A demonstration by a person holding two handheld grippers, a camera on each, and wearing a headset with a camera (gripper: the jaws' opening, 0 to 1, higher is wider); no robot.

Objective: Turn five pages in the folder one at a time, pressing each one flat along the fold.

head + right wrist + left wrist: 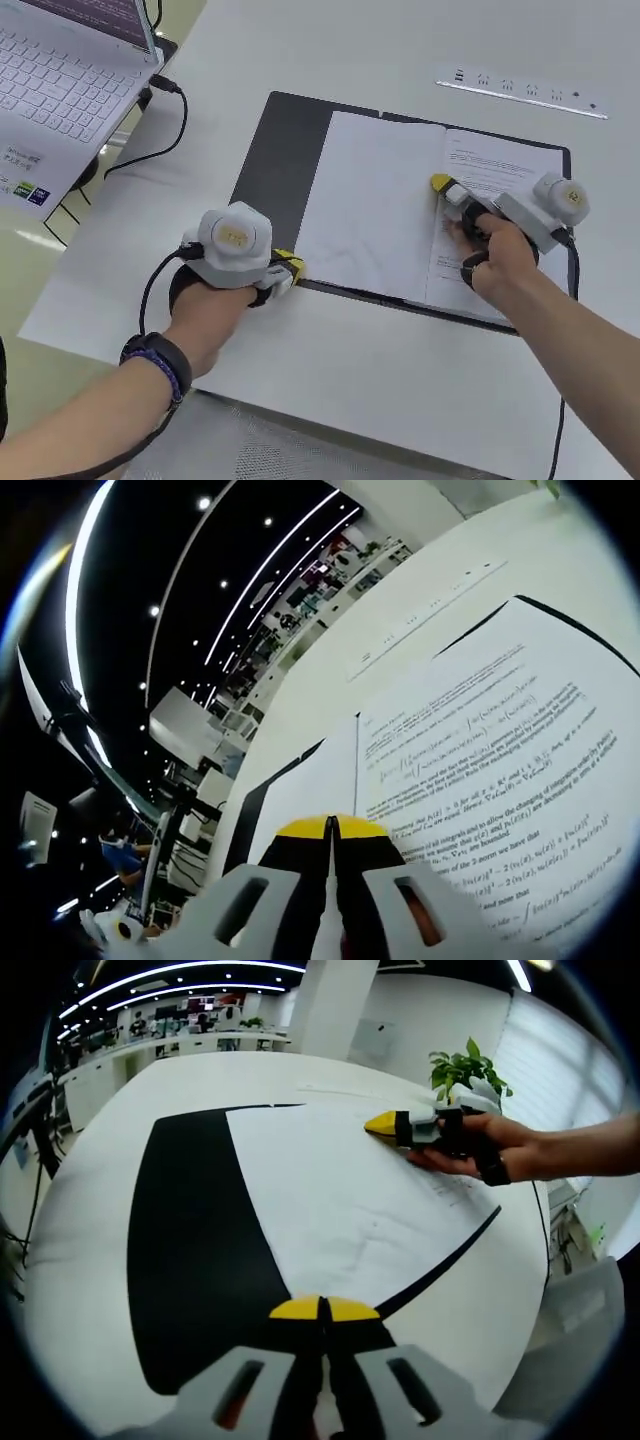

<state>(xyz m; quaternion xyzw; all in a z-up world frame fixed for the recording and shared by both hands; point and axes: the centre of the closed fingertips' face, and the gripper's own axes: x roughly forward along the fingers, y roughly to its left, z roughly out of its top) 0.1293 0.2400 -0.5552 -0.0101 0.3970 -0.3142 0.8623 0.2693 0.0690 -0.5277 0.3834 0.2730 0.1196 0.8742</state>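
Note:
An open black folder [275, 160] lies on the white table. A blank turned page [370, 205] covers its middle, and a printed page [500, 175] lies on the right. My right gripper [440, 184] is shut, its yellow tips resting on the paper at the fold between the two pages. The printed page [500, 750] and the fold run ahead of its tips [330, 827]. My left gripper [290, 266] is shut with nothing in it, at the folder's near edge by the blank page's lower left corner [290, 1295]. The right gripper [385, 1123] also appears in the left gripper view.
A white laptop [70, 80] sits at the far left with a black cable [170, 120] trailing toward the folder. A white power strip [520, 90] lies at the back right. The table's near edge [330, 430] runs below the folder.

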